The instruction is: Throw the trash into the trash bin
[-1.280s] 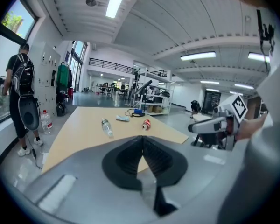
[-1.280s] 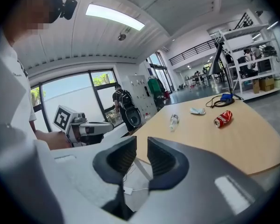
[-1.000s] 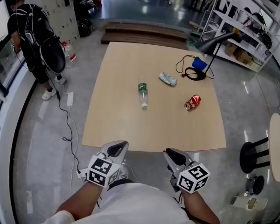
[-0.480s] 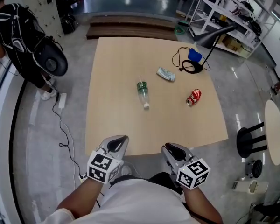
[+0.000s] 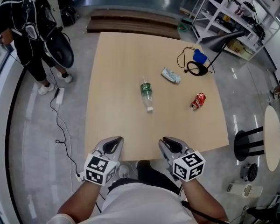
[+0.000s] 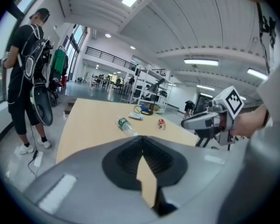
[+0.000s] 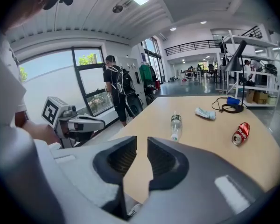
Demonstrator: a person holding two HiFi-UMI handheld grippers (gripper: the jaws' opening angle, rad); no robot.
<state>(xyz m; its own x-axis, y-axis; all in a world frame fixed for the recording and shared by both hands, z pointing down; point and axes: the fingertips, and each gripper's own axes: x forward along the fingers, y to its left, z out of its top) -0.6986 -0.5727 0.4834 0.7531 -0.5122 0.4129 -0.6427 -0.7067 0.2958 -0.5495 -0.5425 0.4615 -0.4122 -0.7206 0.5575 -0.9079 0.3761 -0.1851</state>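
The left gripper (image 5: 113, 143) hangs over the near edge of the wooden table (image 5: 116, 64), jaws closed tip to tip on nothing. Just beside it, the right gripper (image 5: 171, 143) has its jaws a narrow slit apart, also empty. Well ahead of both, a plastic bottle (image 5: 146, 93) lies on its side mid-table. Off to the right lies a crushed red can (image 5: 198, 101), and farther back a crumpled wrapper (image 5: 171, 75).

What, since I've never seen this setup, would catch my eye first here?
Three bits of trash lie apart on the big wooden table: a plastic bottle mid-table, a crumpled wrapper beyond it, a red can to the right. At the near edge hover the left gripper and right gripper, both empty. A person with a backpack stands at upper left.
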